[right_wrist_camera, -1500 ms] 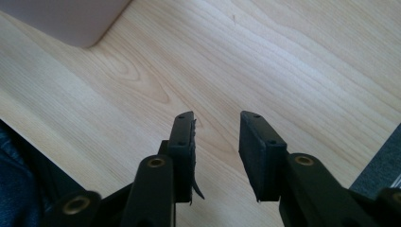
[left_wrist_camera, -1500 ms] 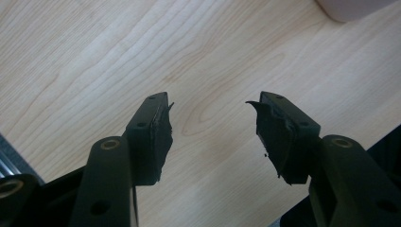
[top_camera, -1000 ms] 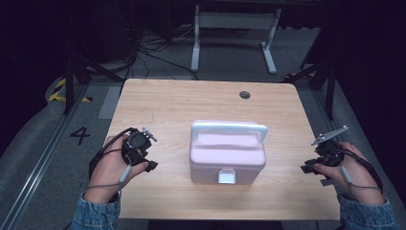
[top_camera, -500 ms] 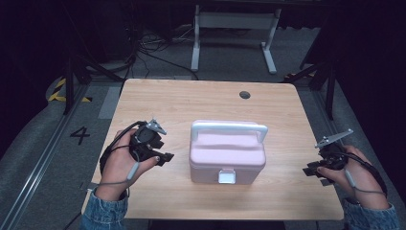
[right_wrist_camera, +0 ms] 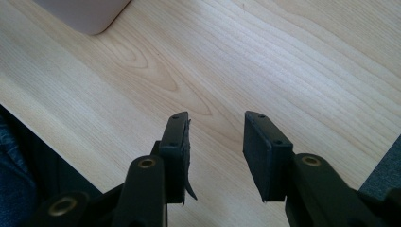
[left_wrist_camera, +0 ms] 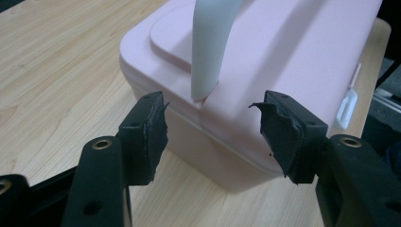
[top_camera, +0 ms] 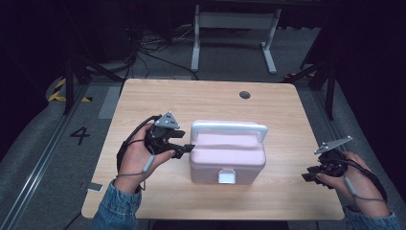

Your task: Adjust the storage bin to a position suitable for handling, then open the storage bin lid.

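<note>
Box: pale pink plastic box [top_camera: 227,155] with rounded corners, sitting pretty much in the middle of the light wooden bench [top_camera: 201,103], a bit toward the person's edge.
Handle: white plastic carry handle [top_camera: 229,129] standing up over the lid; in the left gripper view one leg of it goes into the lid right ahead of the jaws.
Latch: small white latch [top_camera: 227,177] on the front wall, facing the person, looks flat against the box.
Left tongs: the left tongs [top_camera: 184,150] are just beside the box's left end, tips about at the lid seam. Jaws apart and they've just been opening wider. From the left gripper view the black pads [left_wrist_camera: 146,135] sit short of the pink wall with the end of the box ahead between them; the pads aren't pressing on it. Can't tell for sure if a tip brushes the box.
Right tongs: the right tongs [top_camera: 310,175] are down near the bench's right front corner, well apart from the box. Jaws apart, also just been opening, bare wood between them.
Right gripper view: a corner of the pink box at top left, far off from the pads [right_wrist_camera: 259,151].
Hands: denim sleeves come in from the bottom edge.
</note>
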